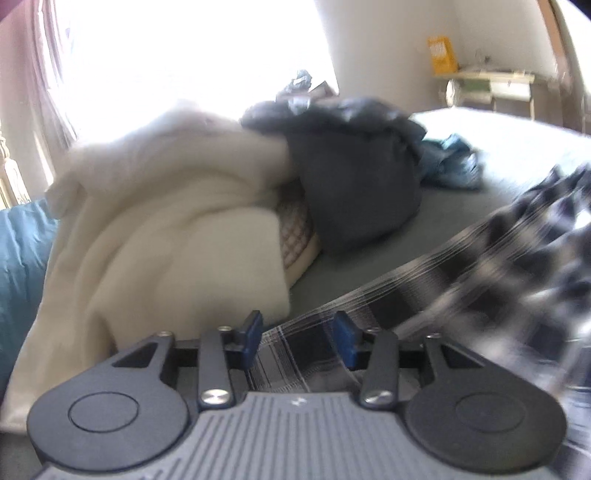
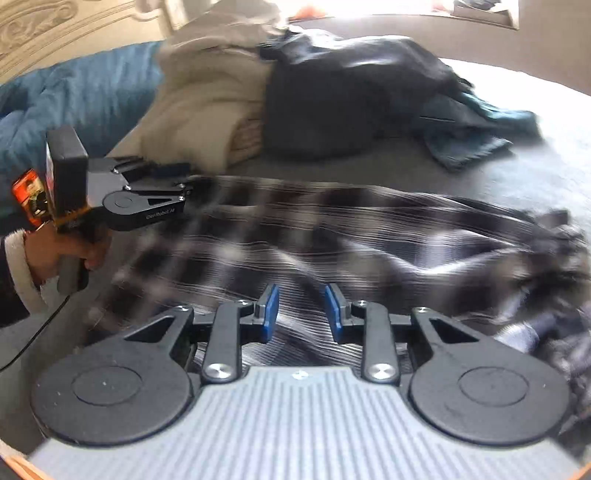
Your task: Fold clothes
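A black-and-white plaid garment (image 2: 332,229) lies stretched and motion-blurred across the grey bed sheet (image 2: 535,177). In the left wrist view its hemmed edge (image 1: 295,354) fills the gap between my left gripper's (image 1: 299,339) blue pads, which stand apart; the plaid garment (image 1: 498,258) runs off to the right. The right wrist view shows the left gripper (image 2: 186,184) at the garment's left end, held by a hand (image 2: 48,254). My right gripper (image 2: 301,314) hovers open over the garment's near edge, with cloth below and between its fingers.
A pile sits behind: a cream garment (image 1: 166,221), a dark grey one (image 1: 354,184) and a teal one (image 1: 450,162). A blue duvet (image 2: 74,96) lies at the left by a carved headboard (image 2: 55,29). A shelf (image 1: 491,81) stands beyond the bed.
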The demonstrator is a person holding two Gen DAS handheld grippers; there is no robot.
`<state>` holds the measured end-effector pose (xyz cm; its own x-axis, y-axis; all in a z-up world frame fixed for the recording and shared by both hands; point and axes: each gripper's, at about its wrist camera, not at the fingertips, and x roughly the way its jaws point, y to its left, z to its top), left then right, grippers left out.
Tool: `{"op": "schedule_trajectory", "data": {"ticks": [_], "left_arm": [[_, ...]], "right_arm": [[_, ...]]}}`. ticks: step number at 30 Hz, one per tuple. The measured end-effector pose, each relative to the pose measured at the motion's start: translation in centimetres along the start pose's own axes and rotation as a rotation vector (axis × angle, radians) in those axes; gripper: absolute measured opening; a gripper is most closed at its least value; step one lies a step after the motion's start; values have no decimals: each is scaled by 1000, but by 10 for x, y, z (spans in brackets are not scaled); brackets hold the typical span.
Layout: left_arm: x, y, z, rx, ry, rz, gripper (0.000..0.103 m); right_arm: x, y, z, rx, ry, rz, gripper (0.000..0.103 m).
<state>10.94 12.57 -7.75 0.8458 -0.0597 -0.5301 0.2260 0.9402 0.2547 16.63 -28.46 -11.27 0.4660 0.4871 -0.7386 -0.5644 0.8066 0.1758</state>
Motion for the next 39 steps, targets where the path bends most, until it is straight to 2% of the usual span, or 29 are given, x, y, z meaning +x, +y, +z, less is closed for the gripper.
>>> {"op": "schedule_trajectory", "data": {"ticks": [3,5,9,13,15,17,20,21,24,28,31,35,39], "left_arm": [[-35,-4,-8,-22,-26,-90,50],[-50,-11,-18,-17,-13,-137,50],[-69,-18,-37,-26,29,-132,50],[-89,-26,-44,-40,40,-205,50],[-93,-38,-50,6,77,-242,55],[-93,-53,-58,69,130,-265,55],[-98,-65,-70,136,141,-245,55],[-101,-62,-70,128,137,-245,55],[-108,-55,-70,104,125,-243,57],[-111,-51,-76,99,138,-232,59],[-122,-45,-82,68,150,-223,59],[-146,-28,-86,-15,136,-210,59],[-158,-23,-92,-6,135,-226,60]], "right_arm": [[7,7,-1,-9,4,26,26],[15,8,-16,-2,72,6,26],[-5,11,-29,8,56,-15,26],[-17,21,-21,-2,-19,17,27],[-14,32,-17,-26,-45,44,27],[-7,46,-17,-68,-51,64,27],[8,62,-31,-165,42,52,28],[7,68,-38,-208,41,27,28],[-4,77,-42,-266,26,-9,29],[-16,81,-37,-229,-70,61,29],[0,88,-46,-269,-22,88,31],[9,93,-51,-355,3,49,33],[-14,85,-41,-289,-67,75,33]]}}
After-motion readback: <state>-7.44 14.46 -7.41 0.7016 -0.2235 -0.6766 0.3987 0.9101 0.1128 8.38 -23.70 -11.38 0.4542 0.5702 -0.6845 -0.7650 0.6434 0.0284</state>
